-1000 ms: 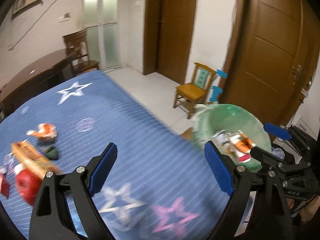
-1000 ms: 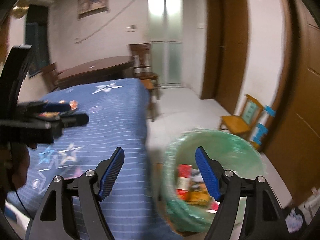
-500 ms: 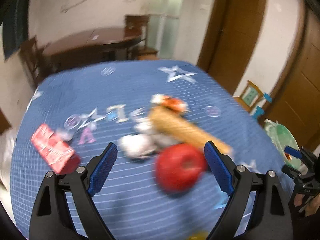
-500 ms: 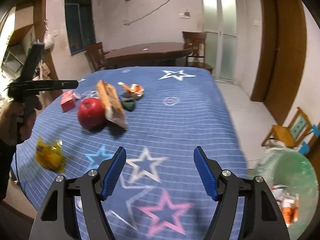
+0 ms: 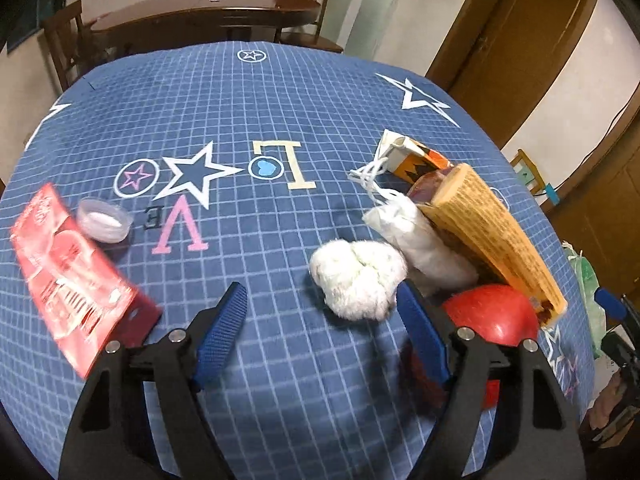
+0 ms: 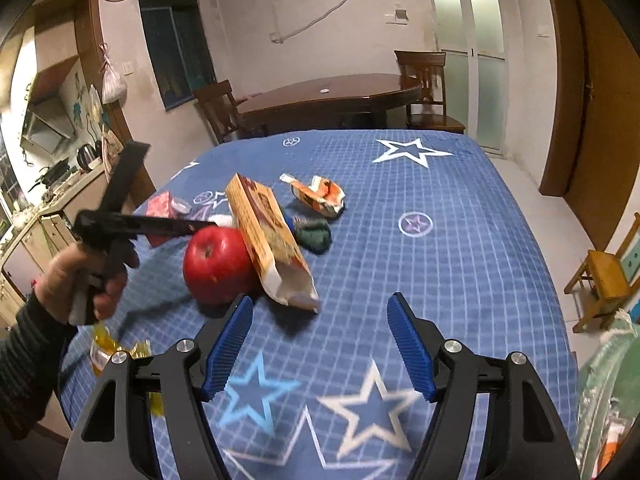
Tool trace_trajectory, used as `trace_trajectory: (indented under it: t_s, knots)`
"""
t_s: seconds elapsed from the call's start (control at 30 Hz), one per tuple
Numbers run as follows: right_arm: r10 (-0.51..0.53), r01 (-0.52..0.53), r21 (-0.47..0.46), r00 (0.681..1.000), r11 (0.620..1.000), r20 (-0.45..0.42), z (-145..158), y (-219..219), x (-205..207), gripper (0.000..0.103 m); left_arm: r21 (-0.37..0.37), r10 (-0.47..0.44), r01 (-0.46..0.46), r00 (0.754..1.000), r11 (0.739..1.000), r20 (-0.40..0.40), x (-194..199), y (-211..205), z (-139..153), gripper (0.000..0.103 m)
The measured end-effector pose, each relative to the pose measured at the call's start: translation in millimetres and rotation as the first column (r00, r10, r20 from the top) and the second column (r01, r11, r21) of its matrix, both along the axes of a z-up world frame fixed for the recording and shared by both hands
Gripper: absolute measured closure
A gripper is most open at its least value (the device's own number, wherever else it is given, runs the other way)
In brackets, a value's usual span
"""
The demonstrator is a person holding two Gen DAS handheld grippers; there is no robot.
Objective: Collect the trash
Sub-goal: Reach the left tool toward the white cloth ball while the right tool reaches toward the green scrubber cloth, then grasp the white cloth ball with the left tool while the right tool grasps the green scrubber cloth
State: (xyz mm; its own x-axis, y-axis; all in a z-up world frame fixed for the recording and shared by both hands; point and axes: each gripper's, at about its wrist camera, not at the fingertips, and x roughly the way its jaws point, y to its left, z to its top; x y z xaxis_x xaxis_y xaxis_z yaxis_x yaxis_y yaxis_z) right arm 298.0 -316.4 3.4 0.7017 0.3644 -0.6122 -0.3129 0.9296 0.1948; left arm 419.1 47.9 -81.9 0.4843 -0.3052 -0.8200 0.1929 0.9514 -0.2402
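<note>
Left wrist view puts my left gripper (image 5: 320, 332) low over the blue starred cloth (image 5: 248, 104) on the desk. Its jaws stand apart and have just been closing, with only bare cloth between them. A crumpled white tissue ball (image 5: 358, 278) lies just beyond its right finger, touching a second white wad (image 5: 416, 236). Behind those sit a red apple (image 5: 494, 314), a long tan snack packet (image 5: 496, 236) leaning over it, and an orange-and-white wrapper (image 5: 416, 158). Off to the left lie a red packet (image 5: 66, 276) and a small clear lid (image 5: 104, 220), just beside each other.

From the right wrist view, my right gripper (image 6: 320, 348) hangs with its jaws apart over empty cloth near the desk's near edge. I see the person's hand (image 6: 86, 276) holding the left tool, a yellow wrapper (image 6: 108, 350) below it, and a green-lined bin (image 6: 608, 392) at the right edge with some wrappers inside.
</note>
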Motion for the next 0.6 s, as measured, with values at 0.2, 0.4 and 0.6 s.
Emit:
trace_trajectory:
  t_s: [0.2,0.4,0.6]
  knots:
    - [0.021,-0.02,0.025,1.0,0.999,-0.02,4,3,33,0.032,-0.002,-0.035,0.035,0.999,0.999,-0.002,9,-7,-3,0.029]
    - [0.066,-0.053,0.106,0.99,0.993,-0.127,-6,7,98,0.032,-0.042,-0.071,0.071,0.997,0.997,-0.013,18,-8,-7,0.028]
    - [0.1,-0.071,0.148,0.975,0.986,-0.196,-28,15,139,0.049,-0.046,-0.062,0.063,0.998,0.997,0.023,15,-3,-9,0.038]
